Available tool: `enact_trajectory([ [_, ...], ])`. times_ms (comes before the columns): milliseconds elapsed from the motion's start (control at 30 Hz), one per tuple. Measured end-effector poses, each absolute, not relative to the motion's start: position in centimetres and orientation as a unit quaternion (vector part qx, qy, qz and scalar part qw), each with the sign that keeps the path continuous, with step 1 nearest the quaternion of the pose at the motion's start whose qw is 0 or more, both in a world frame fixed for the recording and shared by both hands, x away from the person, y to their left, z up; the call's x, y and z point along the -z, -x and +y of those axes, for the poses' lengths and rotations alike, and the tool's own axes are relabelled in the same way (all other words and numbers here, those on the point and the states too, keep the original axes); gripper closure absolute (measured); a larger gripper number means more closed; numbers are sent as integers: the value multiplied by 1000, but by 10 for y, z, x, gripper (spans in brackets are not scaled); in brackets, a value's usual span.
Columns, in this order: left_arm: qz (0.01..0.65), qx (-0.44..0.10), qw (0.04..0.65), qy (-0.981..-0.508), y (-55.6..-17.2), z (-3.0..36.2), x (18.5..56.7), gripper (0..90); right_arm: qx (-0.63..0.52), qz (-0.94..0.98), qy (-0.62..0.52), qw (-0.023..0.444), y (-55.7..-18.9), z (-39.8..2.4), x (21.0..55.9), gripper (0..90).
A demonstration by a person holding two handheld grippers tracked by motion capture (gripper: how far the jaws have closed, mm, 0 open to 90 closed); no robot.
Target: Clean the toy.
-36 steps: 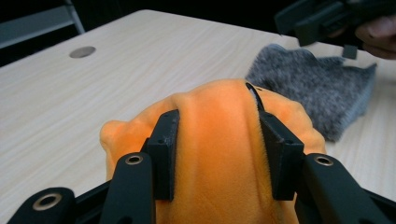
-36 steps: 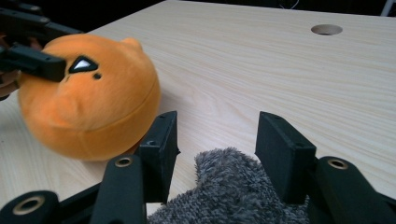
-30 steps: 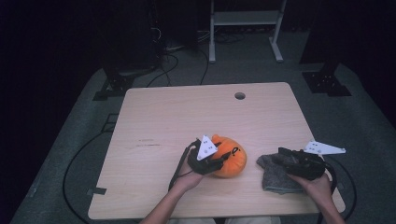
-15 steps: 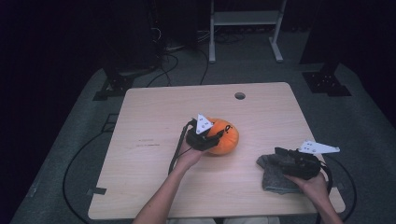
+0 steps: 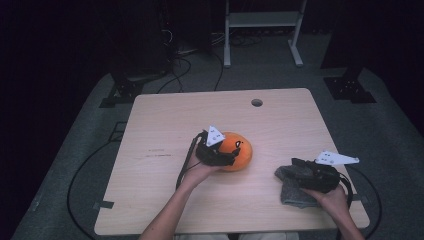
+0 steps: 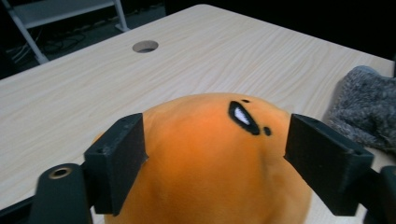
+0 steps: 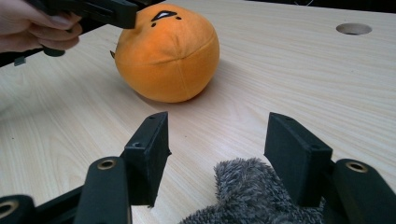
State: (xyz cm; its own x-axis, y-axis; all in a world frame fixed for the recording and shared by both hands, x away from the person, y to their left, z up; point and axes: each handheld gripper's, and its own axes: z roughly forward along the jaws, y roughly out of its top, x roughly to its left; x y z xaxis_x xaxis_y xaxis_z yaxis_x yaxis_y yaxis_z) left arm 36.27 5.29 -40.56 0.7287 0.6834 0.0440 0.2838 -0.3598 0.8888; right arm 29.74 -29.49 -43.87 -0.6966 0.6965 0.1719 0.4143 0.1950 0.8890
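Tongs first, from the high view: the left gripper [image 5: 220,156] sits right against the near-left flank of the orange plush ball [image 5: 239,150] in the middle of the table [image 5: 165,115], while the right gripper [image 5: 312,175] hovers over the grey furry cloth [image 5: 292,187] at the near right edge, well apart from the ball.

Left gripper view now: the jaws have just been opening and stand apart, one on each side of the ball [image 6: 210,163]. The left pad looks to brush the fabric and the right one stands clear, so nothing is clamped. The grey cloth [image 6: 364,112] lies off beyond the right jaw.

Right gripper view: jaws wide too, having just spread further, with the cloth's tuft [image 7: 247,191] rising between them, unpinched. The ball [image 7: 168,53] rests ahead, under the left gripper [image 7: 109,11].

Risk from here, as I judge it: a round plush freed on a flat top may roll if that brushing pad drags it on withdrawal. And the cloth's fuzz could snag a jaw and lift.
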Motion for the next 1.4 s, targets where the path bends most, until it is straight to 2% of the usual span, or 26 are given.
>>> enact_trajectory([
  [400, 299, -203, 491, -793, -343, 80, 404, 168, -518, 759, -368, 138, -298, -297, 439, 382],
  [667, 306, -219, 489, -787, -330, 103, 405, 143, -518, 759, -367, 140, -297, -298, 438, 378],
  [1400, 341, -231, 470, -781, -297, 156, 430, 137, -518, 760, -366, 142, -295, -297, 437, 376],
])
